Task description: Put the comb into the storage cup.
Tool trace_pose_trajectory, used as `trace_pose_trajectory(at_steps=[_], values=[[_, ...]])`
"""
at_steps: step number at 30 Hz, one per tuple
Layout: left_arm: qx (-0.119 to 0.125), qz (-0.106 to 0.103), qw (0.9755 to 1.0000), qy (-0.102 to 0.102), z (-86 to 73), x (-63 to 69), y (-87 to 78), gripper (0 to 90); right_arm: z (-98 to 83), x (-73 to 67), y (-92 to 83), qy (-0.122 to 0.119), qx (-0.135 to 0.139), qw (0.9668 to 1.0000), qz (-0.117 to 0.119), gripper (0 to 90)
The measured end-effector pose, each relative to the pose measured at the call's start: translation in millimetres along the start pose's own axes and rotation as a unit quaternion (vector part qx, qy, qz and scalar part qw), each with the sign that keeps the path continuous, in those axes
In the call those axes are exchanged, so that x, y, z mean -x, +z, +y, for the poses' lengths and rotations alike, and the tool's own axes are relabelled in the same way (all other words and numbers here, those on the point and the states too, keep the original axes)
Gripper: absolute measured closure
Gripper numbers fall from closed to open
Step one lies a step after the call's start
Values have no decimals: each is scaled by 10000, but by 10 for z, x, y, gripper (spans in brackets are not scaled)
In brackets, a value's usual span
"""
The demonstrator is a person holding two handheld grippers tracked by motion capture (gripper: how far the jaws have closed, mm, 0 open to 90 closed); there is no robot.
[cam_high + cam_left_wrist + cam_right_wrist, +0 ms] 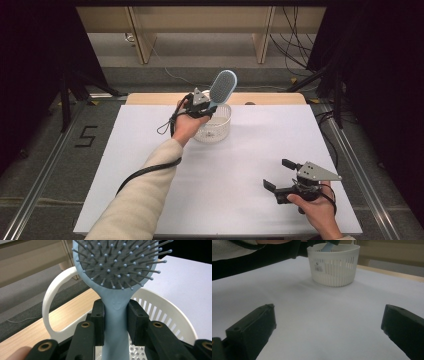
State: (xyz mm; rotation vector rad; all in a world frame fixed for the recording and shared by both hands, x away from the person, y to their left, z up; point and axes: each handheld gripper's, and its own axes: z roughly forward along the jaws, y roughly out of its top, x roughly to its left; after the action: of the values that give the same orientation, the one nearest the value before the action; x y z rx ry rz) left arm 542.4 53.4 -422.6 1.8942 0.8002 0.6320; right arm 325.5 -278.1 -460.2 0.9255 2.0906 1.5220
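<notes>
Left gripper (115, 315) clamped on the neck of a pale blue plastic paddle hairbrush (117, 270), 2 black pads pressing its handle from either side. Brush head raised, tilted up and away above the round white slotted plastic basket (220, 125), handle end down inside it. Right gripper (281, 174) resting low over the white table (250, 150), jaws wide apart, nothing between them, well apart from the basket.

Hairbrush (115, 315): smooth matt pale-blue plastic, grey pad, ball-tipped bristles. Basket (334, 267): white slatted plastic, slight sheen. Table (250, 165): matt white sheet; far edge bare wood.
</notes>
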Motion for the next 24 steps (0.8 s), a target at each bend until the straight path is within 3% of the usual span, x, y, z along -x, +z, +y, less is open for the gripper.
trace_pose_trajectory(at_steps=[24], values=[[-158,-65,9998,59,2,20,42,693,-1,3,-1,19,2,10000,6,4]])
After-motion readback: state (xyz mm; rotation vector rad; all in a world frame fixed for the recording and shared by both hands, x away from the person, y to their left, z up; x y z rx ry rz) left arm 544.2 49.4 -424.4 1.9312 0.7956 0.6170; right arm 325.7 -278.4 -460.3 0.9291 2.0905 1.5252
